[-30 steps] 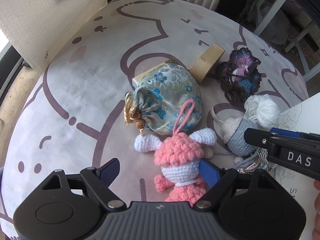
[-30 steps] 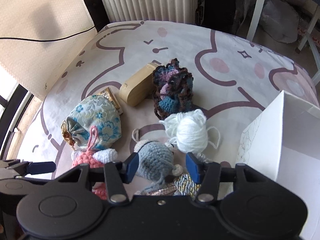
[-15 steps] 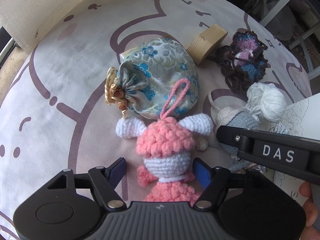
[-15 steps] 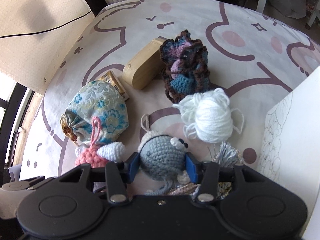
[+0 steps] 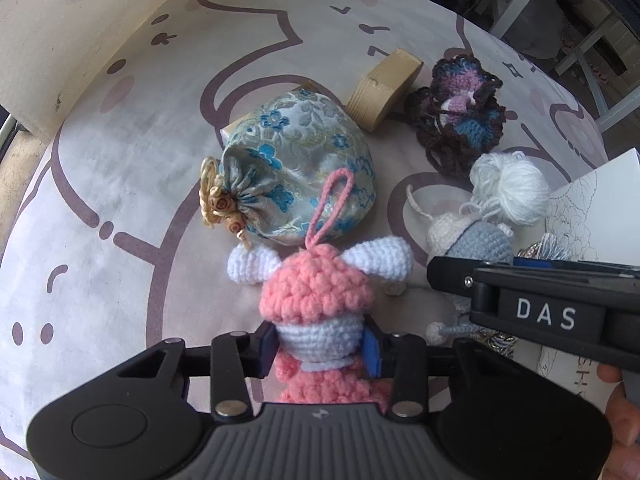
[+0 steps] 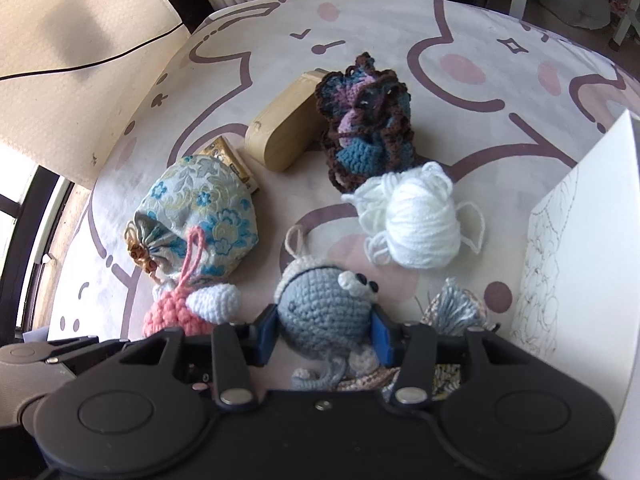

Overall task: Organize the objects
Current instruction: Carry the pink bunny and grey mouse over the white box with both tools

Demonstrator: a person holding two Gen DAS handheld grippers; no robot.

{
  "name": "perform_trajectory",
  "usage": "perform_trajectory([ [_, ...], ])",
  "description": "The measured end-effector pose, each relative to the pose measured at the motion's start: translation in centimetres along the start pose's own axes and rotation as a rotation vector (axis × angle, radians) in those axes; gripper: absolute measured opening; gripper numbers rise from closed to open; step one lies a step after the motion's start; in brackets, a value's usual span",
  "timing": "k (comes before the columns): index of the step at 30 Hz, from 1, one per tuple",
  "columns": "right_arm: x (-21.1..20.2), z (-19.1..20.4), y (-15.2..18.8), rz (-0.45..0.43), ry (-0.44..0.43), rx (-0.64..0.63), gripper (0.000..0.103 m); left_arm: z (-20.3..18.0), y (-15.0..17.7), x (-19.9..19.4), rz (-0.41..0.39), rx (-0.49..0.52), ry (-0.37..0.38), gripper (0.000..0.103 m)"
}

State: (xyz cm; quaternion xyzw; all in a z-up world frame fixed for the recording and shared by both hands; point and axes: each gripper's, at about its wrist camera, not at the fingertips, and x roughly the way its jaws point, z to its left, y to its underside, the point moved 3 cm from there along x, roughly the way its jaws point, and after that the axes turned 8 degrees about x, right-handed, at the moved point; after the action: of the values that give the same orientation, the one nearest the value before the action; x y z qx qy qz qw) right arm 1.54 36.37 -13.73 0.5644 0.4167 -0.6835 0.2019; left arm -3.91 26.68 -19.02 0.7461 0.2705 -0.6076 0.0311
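A pink and white crochet doll with a pink loop lies on the patterned cloth, its head toward a brocade pouch. My left gripper points steeply down over it, and its blue pads are closing on the doll's white middle and press both sides. Just to the right lies a grey crochet toy with bead eyes. My right gripper is closing on it, with its pads against the toy's flanks. The lower parts of both toys are hidden behind the gripper bodies.
A floral brocade pouch, a small gold box, a wooden case, a dark crochet piece and a white yarn ball lie close together beyond the toys. A grey tassel and a white paper box are on the right.
The left jaws have drawn in from wide apart until they pinch the pink doll. The right gripper has sunk over the grey toy and its pads now hug it.
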Motion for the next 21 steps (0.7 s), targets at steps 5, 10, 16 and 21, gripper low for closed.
perform_trajectory([
  [5, -2.5, 0.0, 0.2, -0.043, -0.013, 0.01, 0.048, 0.2, -0.4, -1.8, -0.033, -0.023, -0.013, 0.043],
  [10, -5.2, 0.4, 0.6, -0.087, -0.021, -0.001, 0.048, 0.7, 0.2, -4.9, -0.073, -0.006, -0.015, 0.043],
  [16, -7.9, 0.9, 1.5, -0.13, -0.023, -0.004, 0.048, 1.1, 0.0, -8.0, -0.125, -0.002, -0.002, 0.043],
  [21, -10.7, 1.3, 2.0, -0.184, -0.032, 0.005, 0.048, 1.0, 0.0, -10.9, -0.183, 0.005, 0.008, 0.043],
])
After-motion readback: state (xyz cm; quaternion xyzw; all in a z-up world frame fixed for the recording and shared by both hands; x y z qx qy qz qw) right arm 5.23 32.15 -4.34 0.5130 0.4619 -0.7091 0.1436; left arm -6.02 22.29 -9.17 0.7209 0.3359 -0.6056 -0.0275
